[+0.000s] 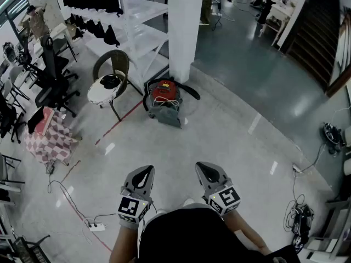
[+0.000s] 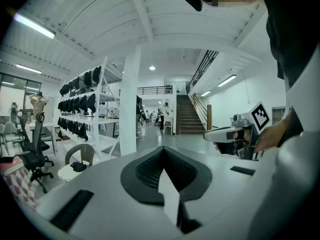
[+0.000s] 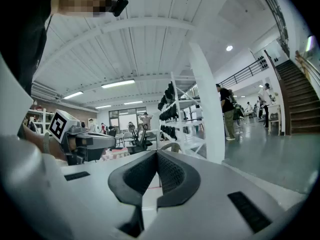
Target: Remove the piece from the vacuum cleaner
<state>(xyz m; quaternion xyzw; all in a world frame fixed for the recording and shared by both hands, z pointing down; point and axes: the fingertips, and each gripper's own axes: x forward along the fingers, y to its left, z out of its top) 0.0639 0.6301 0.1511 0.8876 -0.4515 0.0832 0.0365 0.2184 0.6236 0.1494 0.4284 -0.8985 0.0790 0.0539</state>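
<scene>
The vacuum cleaner [image 1: 164, 100], a grey body with a red top and a black hose, stands on the floor at the foot of a white pillar [image 1: 185, 26]. Which piece comes off I cannot make out from here. My left gripper [image 1: 146, 170] and right gripper [image 1: 204, 166] are held side by side close to my body, well short of the vacuum and pointing towards it. The jaws of the left gripper [image 2: 163, 149] meet at the tip with nothing between them. The right gripper [image 3: 157, 152] is shut and holds nothing too. The vacuum is hidden in both gripper views.
A wicker chair [image 1: 112, 73] stands left of the vacuum, and white shelving with dark items [image 1: 109, 4] behind it. Office chairs and a checked cloth [image 1: 49, 136] are at the left. A power strip with a cable [image 1: 96, 226] lies on the floor near my left side, and more cables [image 1: 296, 212] at the right.
</scene>
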